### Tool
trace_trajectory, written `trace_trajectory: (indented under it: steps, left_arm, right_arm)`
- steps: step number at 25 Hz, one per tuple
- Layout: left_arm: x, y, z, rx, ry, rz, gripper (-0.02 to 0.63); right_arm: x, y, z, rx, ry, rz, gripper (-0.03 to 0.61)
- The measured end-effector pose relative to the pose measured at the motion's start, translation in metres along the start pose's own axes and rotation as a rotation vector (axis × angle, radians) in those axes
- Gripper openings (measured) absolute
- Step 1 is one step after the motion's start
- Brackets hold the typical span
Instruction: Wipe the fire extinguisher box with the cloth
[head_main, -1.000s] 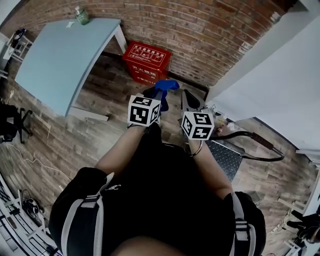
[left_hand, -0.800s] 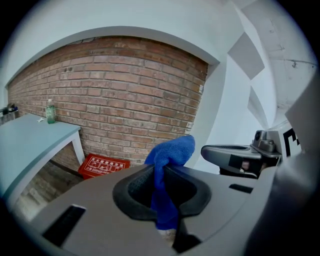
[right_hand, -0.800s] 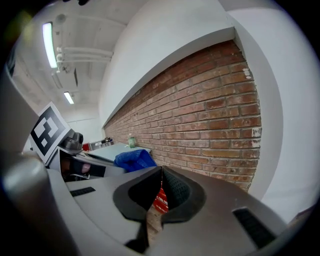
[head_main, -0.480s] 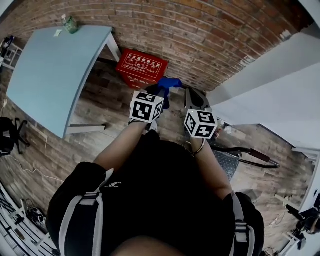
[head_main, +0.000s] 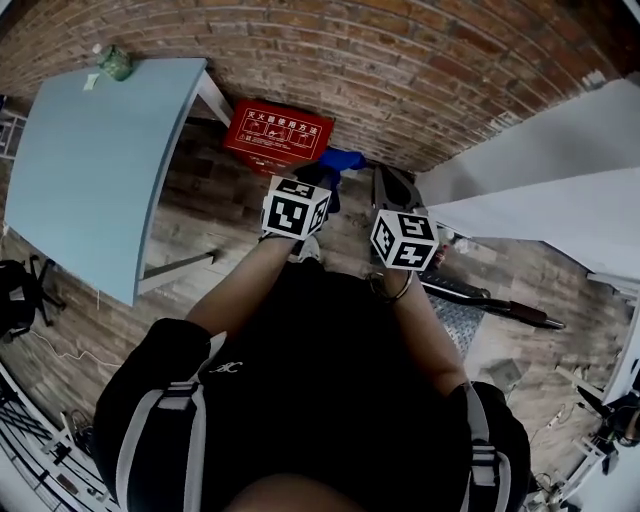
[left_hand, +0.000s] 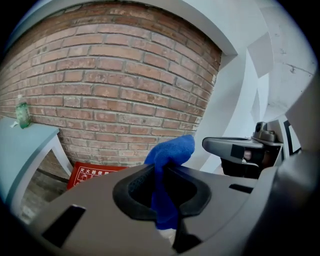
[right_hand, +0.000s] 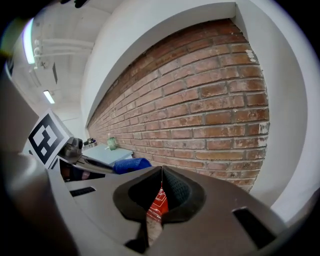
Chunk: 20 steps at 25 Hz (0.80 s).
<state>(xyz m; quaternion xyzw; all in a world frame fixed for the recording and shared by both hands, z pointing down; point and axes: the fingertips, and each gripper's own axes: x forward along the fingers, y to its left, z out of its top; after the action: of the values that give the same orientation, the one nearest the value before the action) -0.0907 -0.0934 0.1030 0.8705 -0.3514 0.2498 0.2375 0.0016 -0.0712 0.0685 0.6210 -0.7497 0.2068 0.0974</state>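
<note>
— Where's the cloth (left_hand: 171, 149)?
— Pinched in the left tongs (left_hand: 162, 172). The right tongs (right_hand: 161, 175) are pressed together, empty.
— And the fire extinguisher box (head_main: 277, 135)?
— On the floor (head_main: 200, 215) against the brick wall (head_main: 400, 60), beyond both tongs.

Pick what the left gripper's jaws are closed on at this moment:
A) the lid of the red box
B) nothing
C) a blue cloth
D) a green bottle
C: in the left gripper view, the left gripper has its jaws pinched on the blue cloth, which bunches up above them. The red fire extinguisher box lies farther off, apart from the cloth.
</note>
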Motion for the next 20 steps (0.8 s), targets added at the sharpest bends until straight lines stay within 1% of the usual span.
trace_trajectory:
  steps: [6, 12, 14, 17, 20]
  left_arm:
    - [0.025, 0.008, -0.007, 0.0, 0.057, -0.018, 0.041]
    - [0.061, 0.009, -0.023, -0.008, 0.112, -0.007, 0.041]
    - [0.074, 0.009, -0.032, -0.005, 0.129, 0.007, 0.041]
    - [0.093, 0.008, -0.054, -0.006, 0.164, 0.029, 0.041]
    - [0.124, 0.012, -0.074, 0.005, 0.169, 0.056, 0.041]
  right_arm:
    - [0.009, -0.009, -0.011, 0.021, 0.031, -0.029, 0.017]
    - [0.018, -0.039, -0.032, 0.045, 0.075, -0.046, 0.017]
    - [0.021, -0.048, -0.043, 0.066, 0.092, -0.044, 0.017]
    - [0.019, -0.059, -0.07, 0.09, 0.133, -0.03, 0.017]
    - [0.024, -0.071, -0.099, 0.106, 0.167, -0.013, 0.017]
